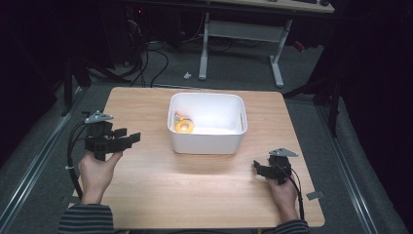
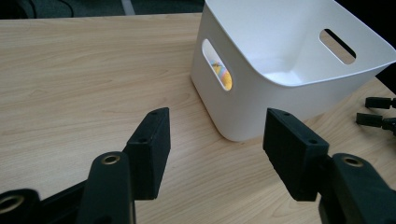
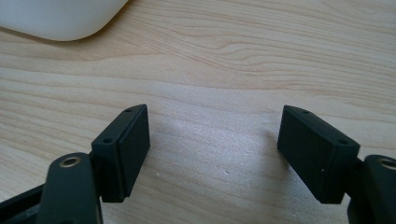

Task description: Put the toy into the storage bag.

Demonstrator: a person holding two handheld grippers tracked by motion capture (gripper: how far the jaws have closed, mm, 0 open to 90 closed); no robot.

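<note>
Two grippers sit idle on either side of the white bin (image 1: 207,124), and neither holds a thing. The left gripper (image 1: 127,137) hovers off the bin's left wall with its jaws spread wide, aimed at the handle slot. The right gripper (image 1: 257,168) rests low by the bin's near right corner, jaws likewise wide apart over bare wooden table (image 1: 146,190). Inside the bin, against its left wall, lies the yellow ring (image 1: 184,126), with something small and colourful just behind it that is too blurred to name; through the handle slot in the left gripper view the yellow ring (image 2: 224,77) peeks out.

Now the risk, as it looks from here: the ring lies flat and tight to the wall, so a gripper coming down may catch the rim or pinch the wall along with the ring. The bin looks light, and a nudge could slide it across the table.
</note>
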